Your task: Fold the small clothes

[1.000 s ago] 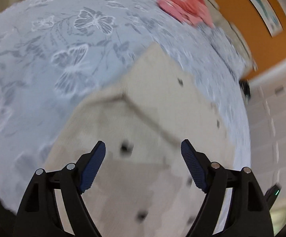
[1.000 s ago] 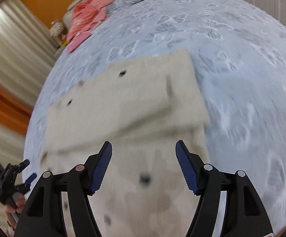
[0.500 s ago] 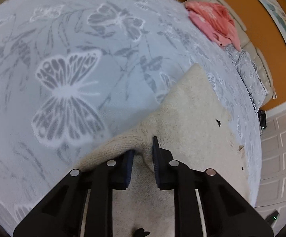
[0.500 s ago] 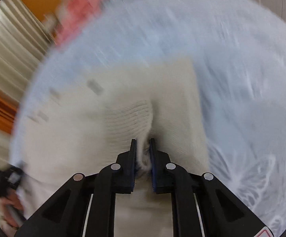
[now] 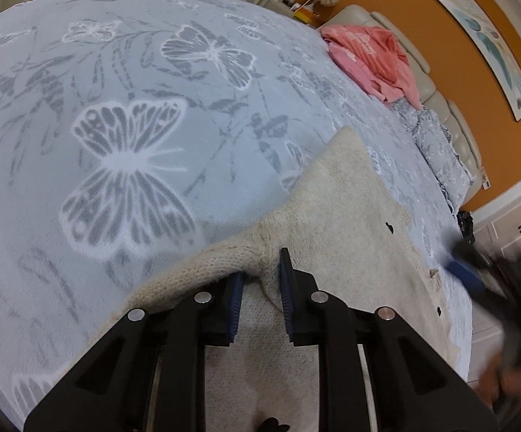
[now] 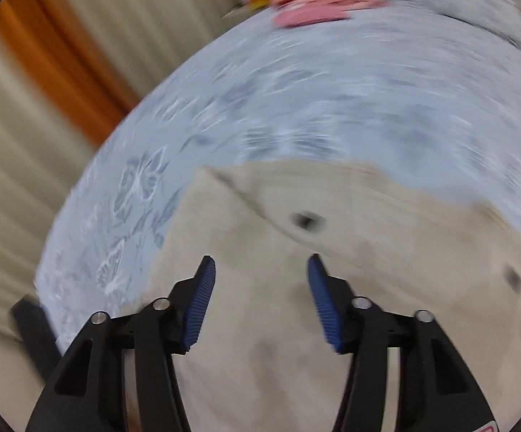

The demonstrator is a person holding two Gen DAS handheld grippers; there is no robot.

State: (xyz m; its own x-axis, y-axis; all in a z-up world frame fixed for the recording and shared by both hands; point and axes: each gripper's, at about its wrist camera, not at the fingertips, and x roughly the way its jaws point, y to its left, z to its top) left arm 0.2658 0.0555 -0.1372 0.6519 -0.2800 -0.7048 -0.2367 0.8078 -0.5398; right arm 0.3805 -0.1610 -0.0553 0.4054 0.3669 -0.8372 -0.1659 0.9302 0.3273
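Observation:
A cream knitted garment with small black marks [image 5: 346, 212] lies on a bed with a pale blue butterfly blanket [image 5: 127, 151]. My left gripper [image 5: 258, 273] is shut on a pinched fold of its knitted edge, low over the blanket. My right gripper [image 6: 260, 270] is open and empty above the same garment [image 6: 296, 270]; that view is blurred. The right gripper also shows as a dark blur at the right of the left wrist view [image 5: 476, 270].
A pink garment [image 5: 368, 57] lies at the bed's far end by a beige headboard [image 5: 444, 108] and an orange wall. Curtains [image 6: 44, 115] hang beyond the bed's left side in the right wrist view.
My right gripper, shut on the cream garment half a second ago, has let go, opened and swung aside. My left gripper stays shut on the knitted edge.

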